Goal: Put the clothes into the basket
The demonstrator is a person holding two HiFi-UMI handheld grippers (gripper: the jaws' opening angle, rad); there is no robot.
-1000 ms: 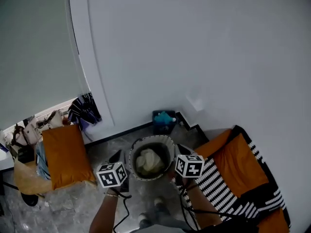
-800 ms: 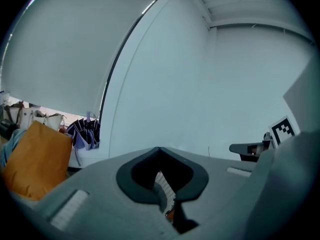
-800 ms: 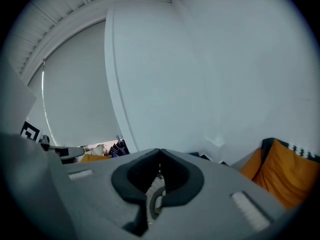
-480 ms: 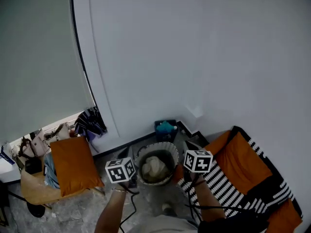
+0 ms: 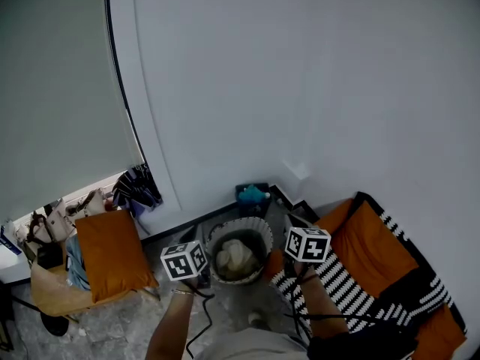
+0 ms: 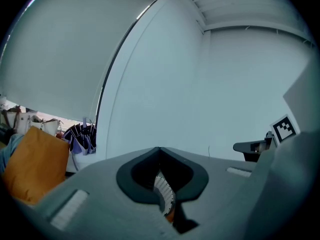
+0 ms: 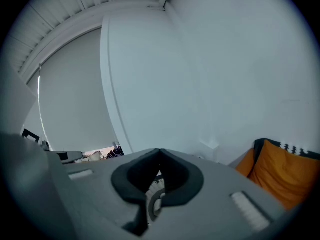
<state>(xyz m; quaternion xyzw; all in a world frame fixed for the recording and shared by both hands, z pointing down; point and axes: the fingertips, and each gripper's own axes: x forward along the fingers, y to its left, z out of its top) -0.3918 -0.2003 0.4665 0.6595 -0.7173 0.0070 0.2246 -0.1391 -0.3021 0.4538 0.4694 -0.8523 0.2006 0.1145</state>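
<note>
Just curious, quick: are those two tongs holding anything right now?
Left tongs: closed, holding nothing.
Right tongs: closed, holding nothing.

dim, cool, grey-blue light. in the head view the brightest spot is the pale strip [image 5: 90,190] under the blind [image 5: 52,88] at 9 o'clock; the floor [image 5: 232,302] at 6 o'clock is murky and grainy. the wall [image 5: 315,88] is evenly lit, its straight lines bowed by the lens. both gripper views have black corners; the left gripper [image 6: 160,149] and right gripper [image 7: 160,151] loom soft, out of focus, at 6 o'clock.
</note>
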